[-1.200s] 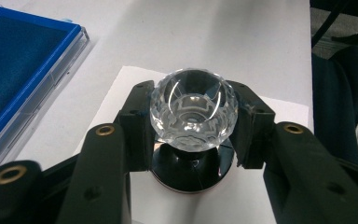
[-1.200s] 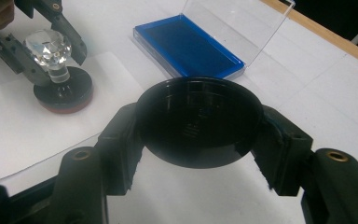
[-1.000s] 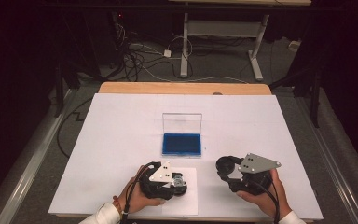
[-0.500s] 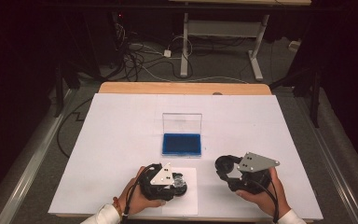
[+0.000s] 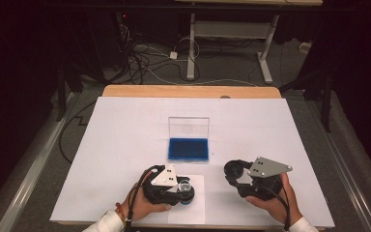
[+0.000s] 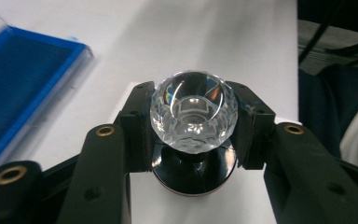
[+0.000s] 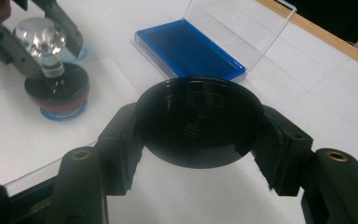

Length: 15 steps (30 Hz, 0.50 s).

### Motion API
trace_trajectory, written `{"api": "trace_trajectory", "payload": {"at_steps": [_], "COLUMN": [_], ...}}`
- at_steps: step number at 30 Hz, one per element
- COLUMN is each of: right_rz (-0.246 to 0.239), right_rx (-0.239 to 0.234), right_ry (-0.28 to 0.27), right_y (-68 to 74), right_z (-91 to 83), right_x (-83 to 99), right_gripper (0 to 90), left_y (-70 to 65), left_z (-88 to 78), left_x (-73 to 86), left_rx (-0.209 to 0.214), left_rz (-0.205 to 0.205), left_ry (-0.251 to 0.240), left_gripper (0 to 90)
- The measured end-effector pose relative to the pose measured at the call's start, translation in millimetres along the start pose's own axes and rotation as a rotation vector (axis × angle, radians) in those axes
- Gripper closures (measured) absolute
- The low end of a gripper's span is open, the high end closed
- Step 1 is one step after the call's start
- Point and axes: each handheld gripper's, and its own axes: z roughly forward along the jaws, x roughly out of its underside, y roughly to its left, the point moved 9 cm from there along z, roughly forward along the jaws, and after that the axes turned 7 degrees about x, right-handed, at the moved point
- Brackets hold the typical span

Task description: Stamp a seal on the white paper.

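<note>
My left gripper (image 6: 193, 123) is shut on the clear faceted knob (image 6: 193, 112) of a round stamp, whose black base (image 6: 193, 175) presses down on a small white sheet (image 5: 188, 205) at the table's near edge. In the right gripper view the stamp (image 7: 56, 84) stands upright at the far left with a blue ring under its base. My right gripper (image 7: 199, 126) is shut on a round black cap (image 7: 199, 121), held above the table to the right of the stamp; in the high view the black cap (image 5: 235, 170) shows there. An open blue ink pad case (image 5: 188, 149) lies mid-table with its clear lid (image 5: 189, 128) raised.
White paper covers the table (image 5: 125, 130), and a wooden edge (image 5: 188, 91) runs along the far side. Cables and desk legs lie on the dark floor beyond. A hand (image 5: 273, 203) grips each tool at the near edge.
</note>
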Motion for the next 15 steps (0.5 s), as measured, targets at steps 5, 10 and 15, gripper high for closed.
{"api": "trace_trajectory", "payload": {"at_steps": [5, 10, 15], "right_rz": [-0.006, 0.003, 0.001], "right_rx": [-0.002, 0.002, 0.001], "right_ry": [-0.002, -0.009, -0.008], "right_y": [1.4, -1.4, -1.8], "right_z": [-0.7, -2.7, -2.0], "right_x": [0.1, -0.4, -0.1], "right_gripper": [38.4, 38.4, 38.4], "left_y": [7.2, 12.7, 18.5], "left_z": [-10.3, -26.3, -43.2], "left_x": [-6.0, -11.5, -13.1], "left_rx": [-0.034, -0.068, -0.098], "left_rz": [0.004, 0.003, -0.001], "left_ry": [-0.026, -0.058, -0.085], "left_gripper": [54.2, 54.2, 54.3]}}
